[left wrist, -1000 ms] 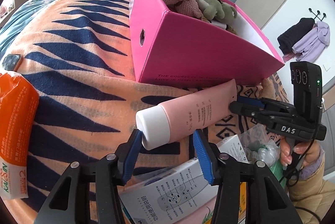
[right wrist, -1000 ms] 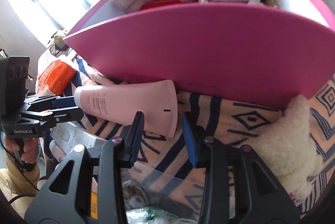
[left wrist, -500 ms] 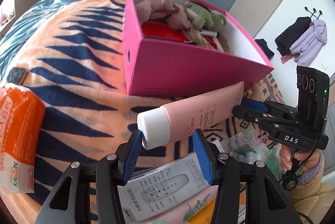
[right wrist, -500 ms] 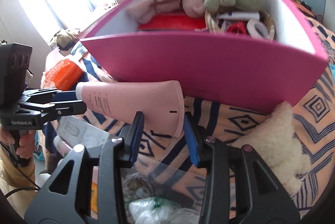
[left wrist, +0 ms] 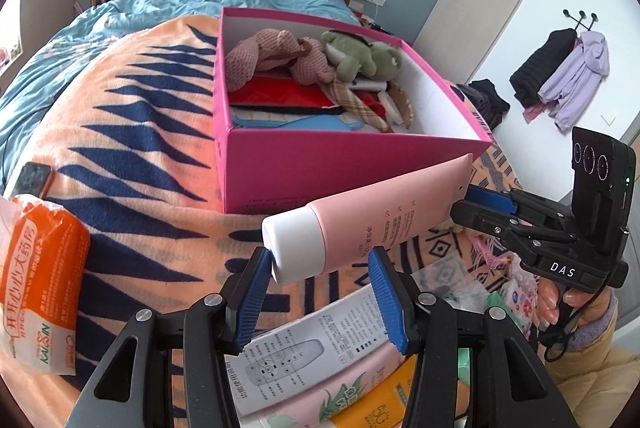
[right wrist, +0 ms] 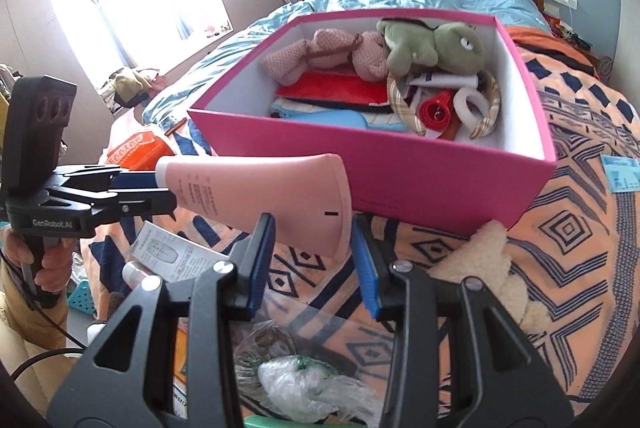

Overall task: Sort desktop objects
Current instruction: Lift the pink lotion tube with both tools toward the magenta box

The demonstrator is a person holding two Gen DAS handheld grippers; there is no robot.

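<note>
Box [left wrist: 320,168] bottom under piled toys

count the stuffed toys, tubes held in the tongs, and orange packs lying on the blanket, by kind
stuffed toys in the pink box: 2 (brown toy, green toy)
tubes held in the tongs: 1 (pink tube, left tongs at the cap end, right tongs at the flat end)
orange packs: 1 (orange pack)
total: 4

Black hand-held gripper [left wrist: 320,260], blue ribbed pads [left wrist: 387,298] (silver screws), tan sleeve [left wrist: 592,380]
</note>
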